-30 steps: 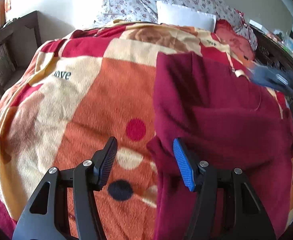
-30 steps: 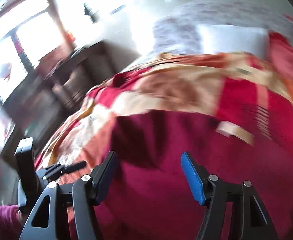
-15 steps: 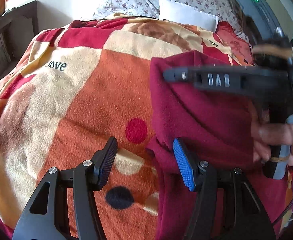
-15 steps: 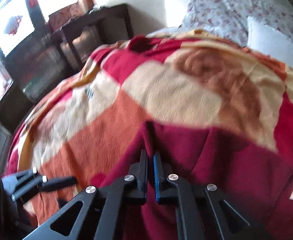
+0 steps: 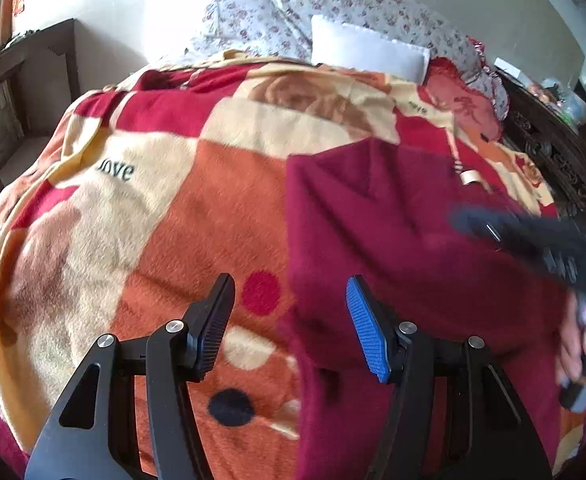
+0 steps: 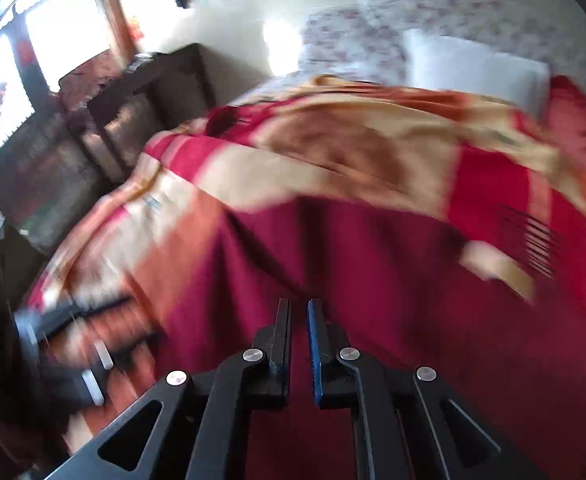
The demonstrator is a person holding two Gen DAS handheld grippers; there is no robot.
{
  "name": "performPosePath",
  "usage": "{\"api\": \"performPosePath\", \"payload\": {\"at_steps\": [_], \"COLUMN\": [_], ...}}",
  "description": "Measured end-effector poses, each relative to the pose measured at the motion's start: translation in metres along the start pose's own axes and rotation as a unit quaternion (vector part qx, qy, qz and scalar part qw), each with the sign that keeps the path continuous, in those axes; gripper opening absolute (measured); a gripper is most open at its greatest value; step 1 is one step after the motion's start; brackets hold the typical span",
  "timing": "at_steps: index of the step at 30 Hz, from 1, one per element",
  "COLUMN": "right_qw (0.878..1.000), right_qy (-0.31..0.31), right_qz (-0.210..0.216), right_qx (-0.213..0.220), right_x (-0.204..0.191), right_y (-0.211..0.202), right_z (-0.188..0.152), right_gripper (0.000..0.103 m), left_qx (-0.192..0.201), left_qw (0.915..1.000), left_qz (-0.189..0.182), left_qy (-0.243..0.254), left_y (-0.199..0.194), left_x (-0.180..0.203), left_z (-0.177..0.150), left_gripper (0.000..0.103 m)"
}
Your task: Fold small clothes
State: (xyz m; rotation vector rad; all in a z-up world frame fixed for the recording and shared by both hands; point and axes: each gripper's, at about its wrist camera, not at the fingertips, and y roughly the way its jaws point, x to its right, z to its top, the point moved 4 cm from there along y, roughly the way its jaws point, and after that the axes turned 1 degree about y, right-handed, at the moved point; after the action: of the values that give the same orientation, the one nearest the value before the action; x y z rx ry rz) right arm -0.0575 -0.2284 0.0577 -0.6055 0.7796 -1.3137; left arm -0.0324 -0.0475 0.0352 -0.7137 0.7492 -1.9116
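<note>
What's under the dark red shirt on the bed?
The dark red garment lies on a patterned blanket with orange, cream and red patches. The blanket shows all around it; the part directly beneath is covered, so anything else there cannot be seen.

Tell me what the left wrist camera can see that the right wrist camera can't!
Only the left wrist view shows the word "love" printed on the blanket, the red dot and black dot on it, and the left hand-held gripper open with nothing between its pads.

Only the right wrist view shows the bright window and the right hand-held gripper nearly closed, with no cloth visibly held.

Both show the maroon garment on the patterned blanket, the white pillow and the dark wooden furniture.
</note>
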Motion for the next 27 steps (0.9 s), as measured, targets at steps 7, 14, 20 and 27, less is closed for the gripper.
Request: {"api": "performPosePath", "payload": {"at_steps": [7,14,20,27], "right_qw": [0.987,0.978,0.943,0.917], "right_qy": [0.096,0.2,0.26,0.316], "right_qz": [-0.128,-0.061,-0.207,-0.241], "right_qx": [-0.009,0.022,0.025,0.026], "right_x": [0.095,0.139,0.221,0.28], "right_y": [-0.05,-0.083,-0.127,-0.113], "right_z": [-0.084,-0.097,-0.115,-0.114], "right_gripper": [0.007,0.007,0.017,0.045], "left_qx": [-0.014,-0.046,-0.035,-0.05], "left_qw": [0.999,0.995,0.9967,0.9954], "left_qz": [-0.018,0.01,-0.007,-0.01], "left_qy": [0.038,0.088,0.073,0.08], "left_y": [0.012,0.032,0.021,0.024], "left_x": [0.041,0.071,0.077,0.088], "left_z": [-0.003,-0.015,-0.006,-0.013], "left_gripper": [0.058,0.058,0.058,0.058]}}
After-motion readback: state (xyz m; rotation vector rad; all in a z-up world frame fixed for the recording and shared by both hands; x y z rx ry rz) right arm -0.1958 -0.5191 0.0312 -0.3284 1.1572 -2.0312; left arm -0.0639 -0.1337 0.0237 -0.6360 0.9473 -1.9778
